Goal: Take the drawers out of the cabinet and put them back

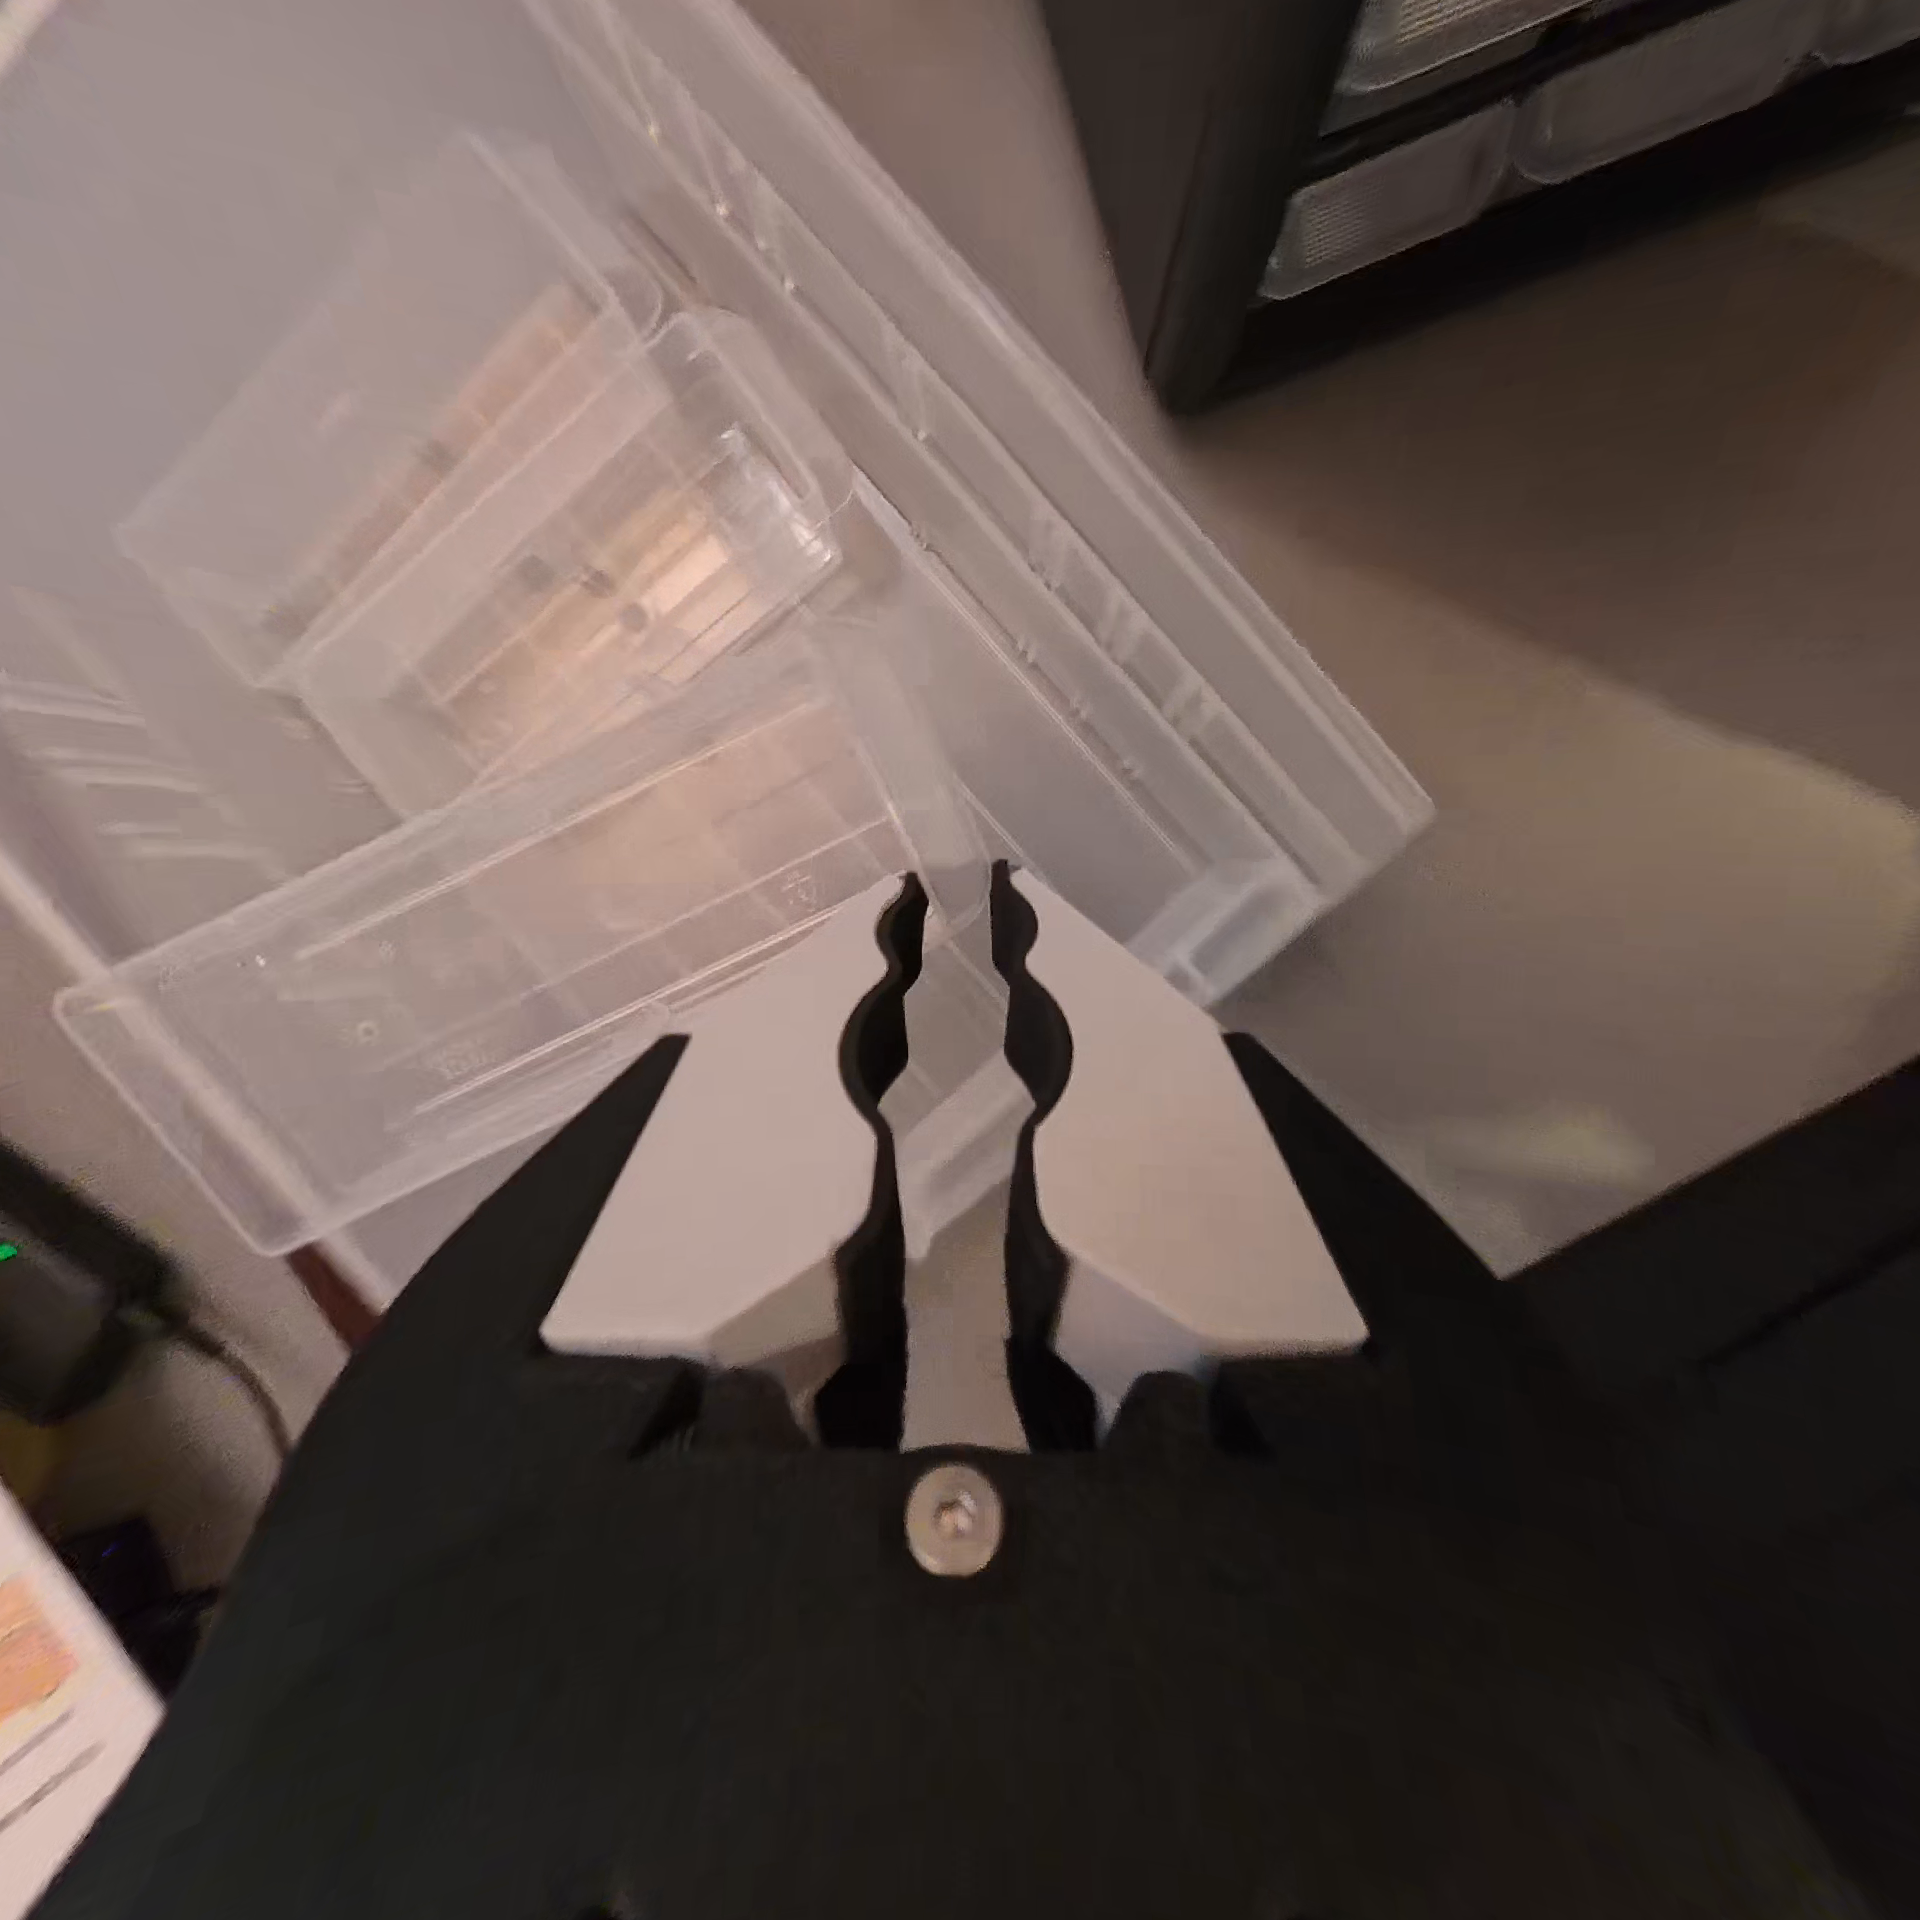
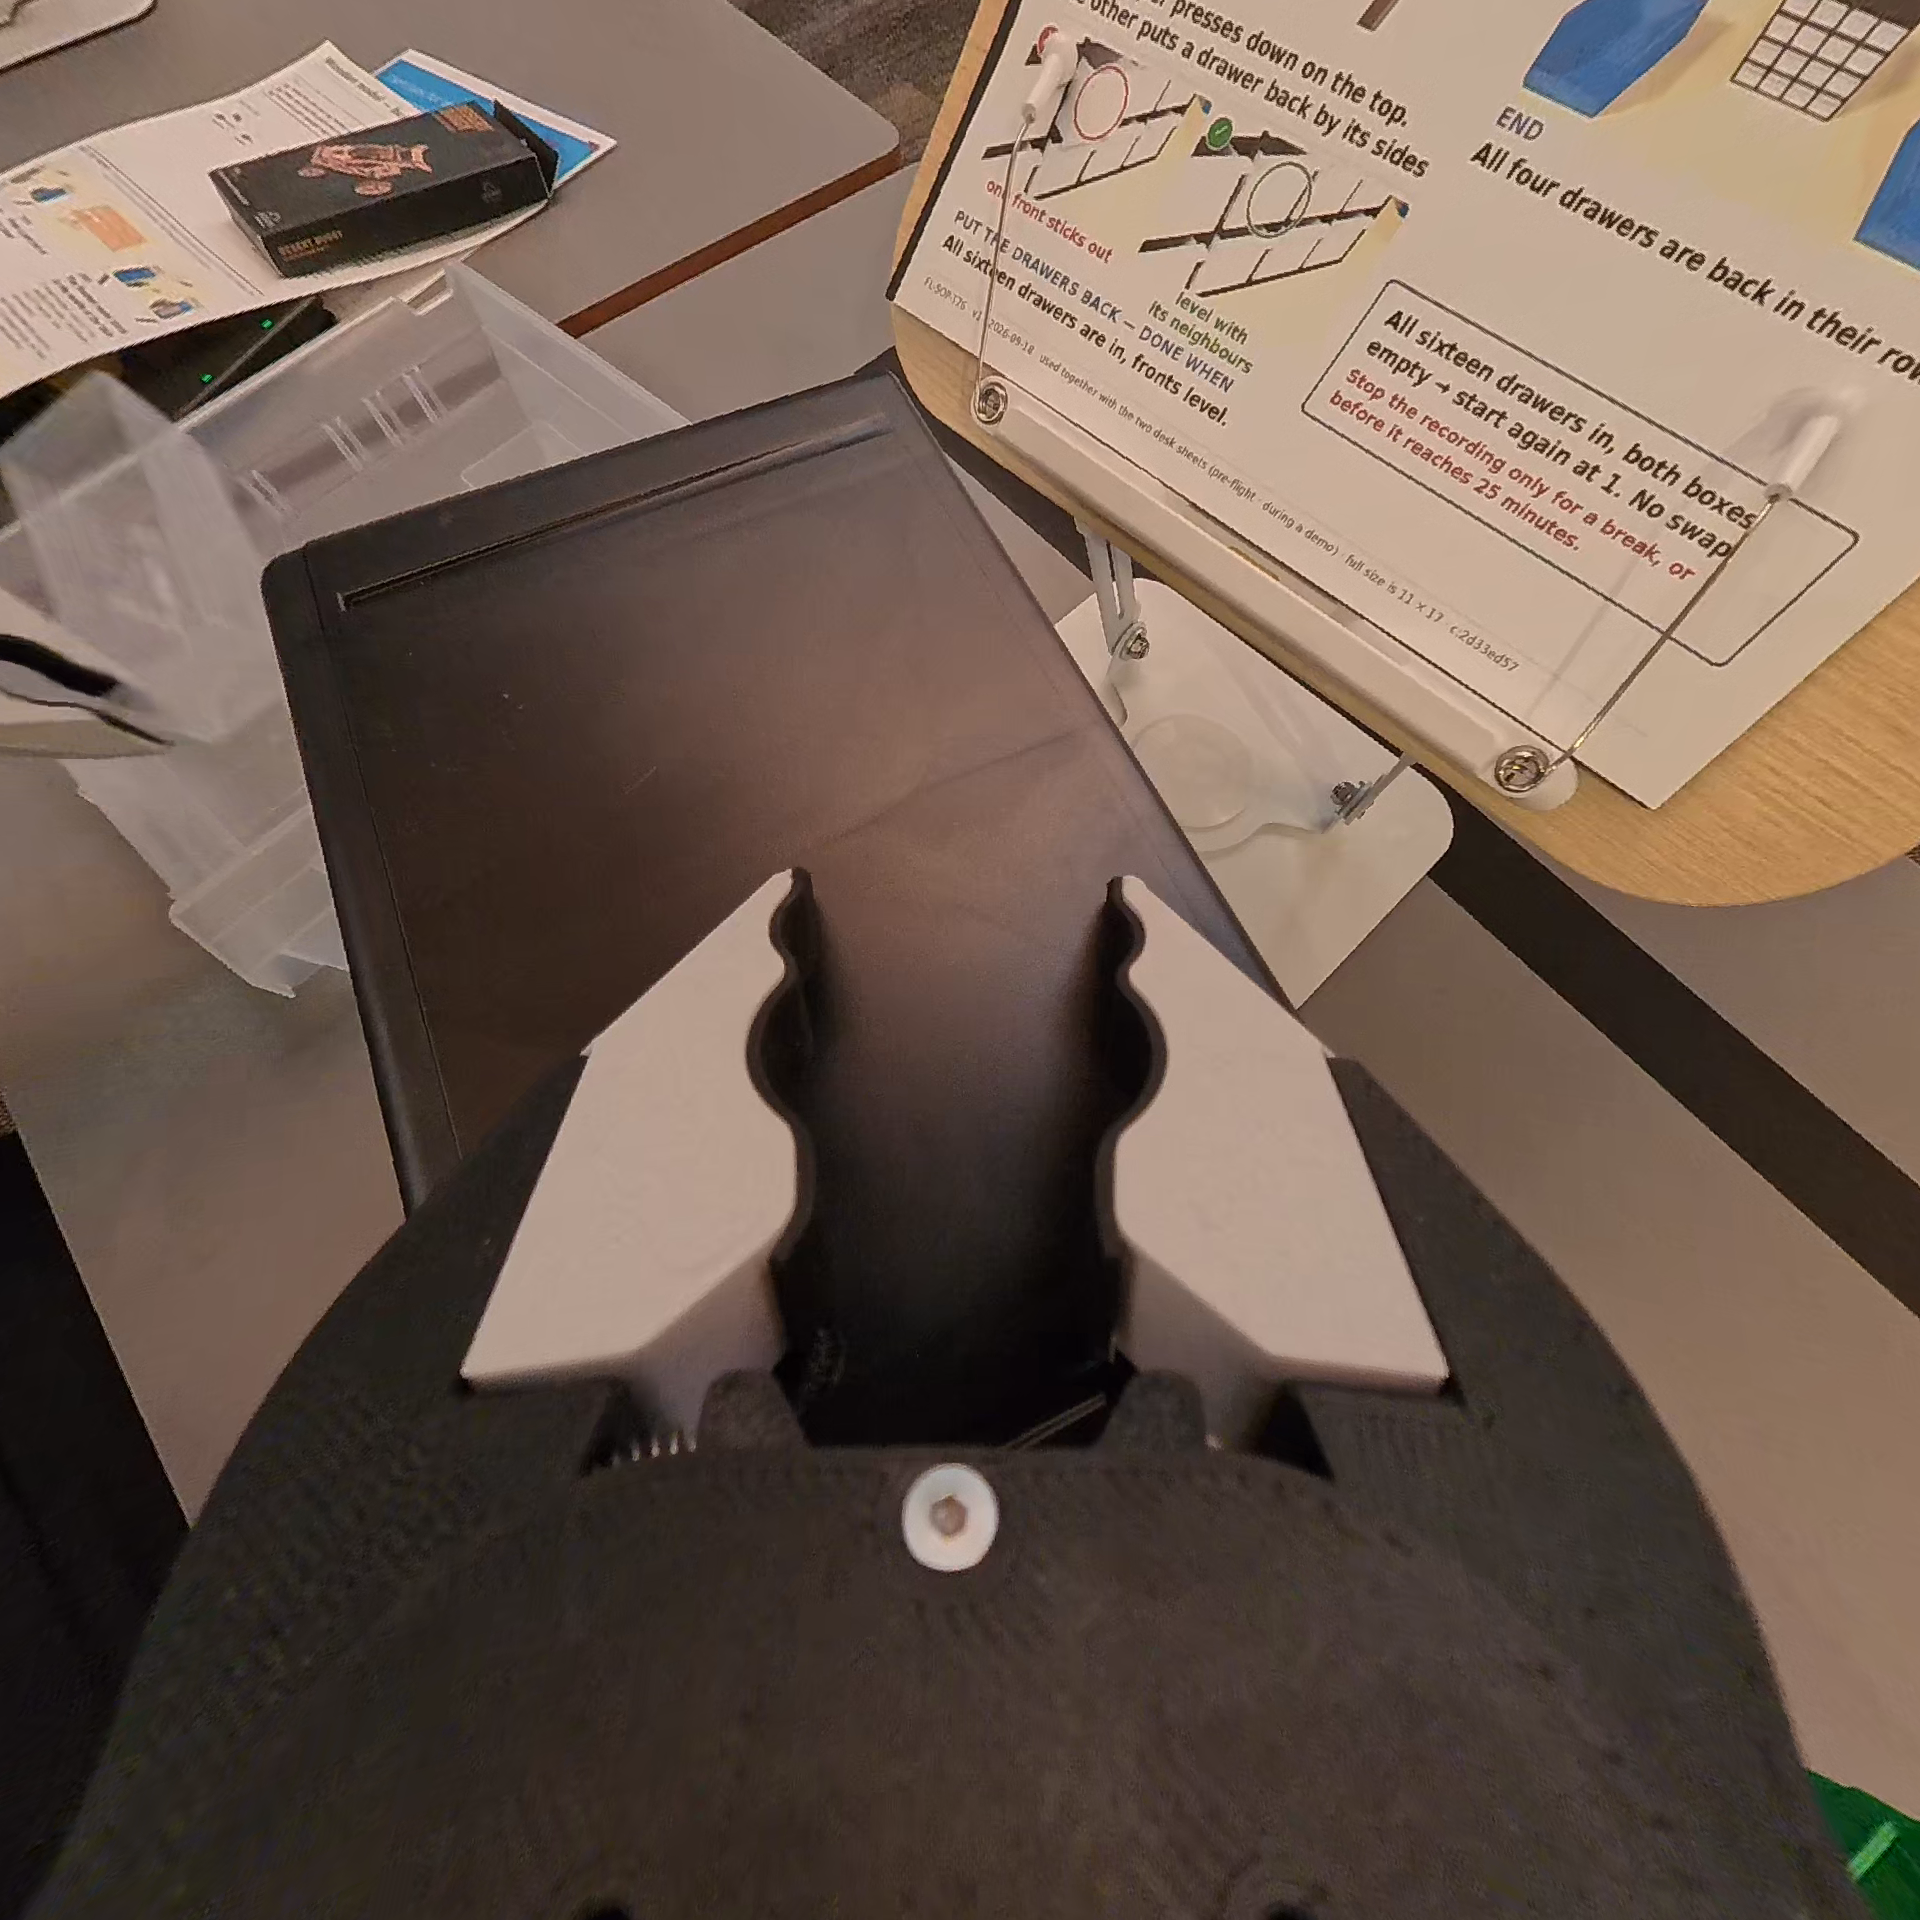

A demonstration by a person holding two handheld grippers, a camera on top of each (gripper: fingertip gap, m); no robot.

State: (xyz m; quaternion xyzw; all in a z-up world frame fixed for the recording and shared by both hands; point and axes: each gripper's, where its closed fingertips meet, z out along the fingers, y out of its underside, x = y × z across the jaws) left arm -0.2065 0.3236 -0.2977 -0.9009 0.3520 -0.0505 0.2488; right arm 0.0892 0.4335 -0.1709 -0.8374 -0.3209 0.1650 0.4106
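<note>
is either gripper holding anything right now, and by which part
The left gripper pinches a clear drawer by its thin end wall, over the clear bin. The right gripper is open, holding nothing, above the black cabinet top.

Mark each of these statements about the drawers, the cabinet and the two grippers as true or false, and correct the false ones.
1. The left gripper is shut on a clear drawer. True: its fingers pinch the drawer's edge.
2. The right gripper holds a drawer. False: it is open, with only the black cabinet top beneath it.
3. A clear bin beside the cabinet holds at least one other drawer. True.
4. The cabinet is white. False: it is black.
5. An instruction sheet sits on a wooden stand to the cabinet's right. True.
</note>
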